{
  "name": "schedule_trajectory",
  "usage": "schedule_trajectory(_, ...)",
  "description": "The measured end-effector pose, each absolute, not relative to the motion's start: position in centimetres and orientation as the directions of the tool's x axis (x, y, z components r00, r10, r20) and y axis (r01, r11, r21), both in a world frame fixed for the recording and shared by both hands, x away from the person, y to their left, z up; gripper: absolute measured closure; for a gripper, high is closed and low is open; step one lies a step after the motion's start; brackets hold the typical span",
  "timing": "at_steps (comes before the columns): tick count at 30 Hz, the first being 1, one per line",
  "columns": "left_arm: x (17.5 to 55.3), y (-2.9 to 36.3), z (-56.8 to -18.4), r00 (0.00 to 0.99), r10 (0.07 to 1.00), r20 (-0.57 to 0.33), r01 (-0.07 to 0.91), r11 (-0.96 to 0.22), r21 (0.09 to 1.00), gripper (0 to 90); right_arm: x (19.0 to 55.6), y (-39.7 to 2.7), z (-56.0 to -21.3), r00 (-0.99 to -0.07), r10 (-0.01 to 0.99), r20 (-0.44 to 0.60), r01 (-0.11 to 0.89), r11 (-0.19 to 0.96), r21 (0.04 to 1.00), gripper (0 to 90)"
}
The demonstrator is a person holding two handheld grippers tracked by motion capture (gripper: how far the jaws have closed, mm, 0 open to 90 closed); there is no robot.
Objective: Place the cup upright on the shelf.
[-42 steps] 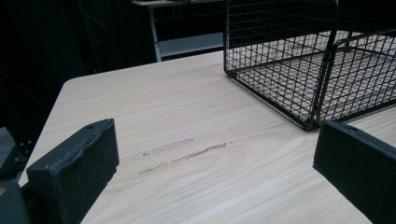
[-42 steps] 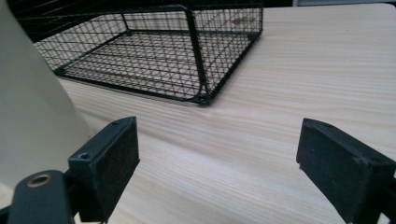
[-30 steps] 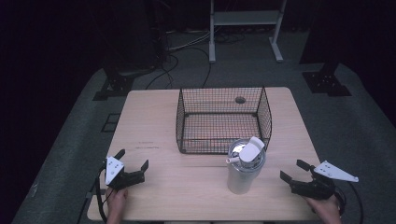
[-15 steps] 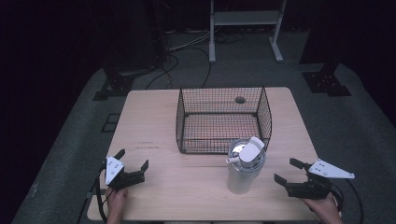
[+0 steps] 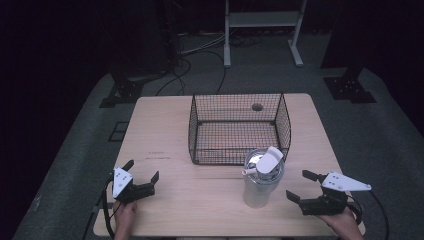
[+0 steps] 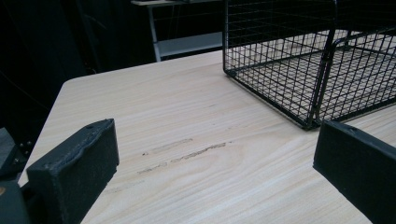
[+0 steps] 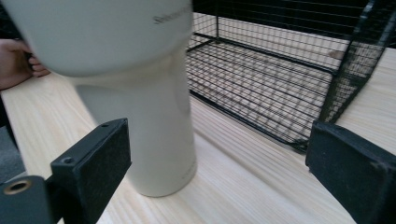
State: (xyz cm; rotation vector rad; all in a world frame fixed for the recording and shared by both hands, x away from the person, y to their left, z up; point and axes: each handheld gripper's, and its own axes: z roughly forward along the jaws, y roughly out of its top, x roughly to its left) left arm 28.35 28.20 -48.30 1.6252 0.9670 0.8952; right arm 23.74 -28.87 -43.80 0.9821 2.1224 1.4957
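Observation:
A pale tumbler [image 5: 261,179] with a flip-up lid stands upright on the wooden table [image 5: 165,125], just in front of a black wire basket [image 5: 237,127]. My right gripper [image 5: 301,186] is open, a short way to the tumbler's right, jaws pointed at it. In the right gripper view the tumbler [image 7: 140,93] rises close ahead, left of centre, with the basket [image 7: 280,79] behind it. My left gripper [image 5: 142,172] rests open at the table's front left, nothing between its jaws. The left gripper view looks over bare wood toward the basket [image 6: 299,56].
The basket holds nothing and stands mid-table. A round hole [image 5: 257,107] sits in the tabletop behind it. Dark floor, cables and a white stand [image 5: 262,30] lie beyond the far edge. A hand [image 7: 16,63] appears past the tumbler in the right gripper view.
My right gripper has moved left, closer to the tumbler. The left gripper, tumbler and basket stay where they were.

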Motion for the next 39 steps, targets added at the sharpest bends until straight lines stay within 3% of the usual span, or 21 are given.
schedule_trajectory(39,28.4,28.2,-48.3,0.408,0.908,0.097,0.165,-0.178,0.970,0.0,23.5,-23.8,-43.7,-0.781,0.622,0.055,0.267,0.253,0.930,3.4)
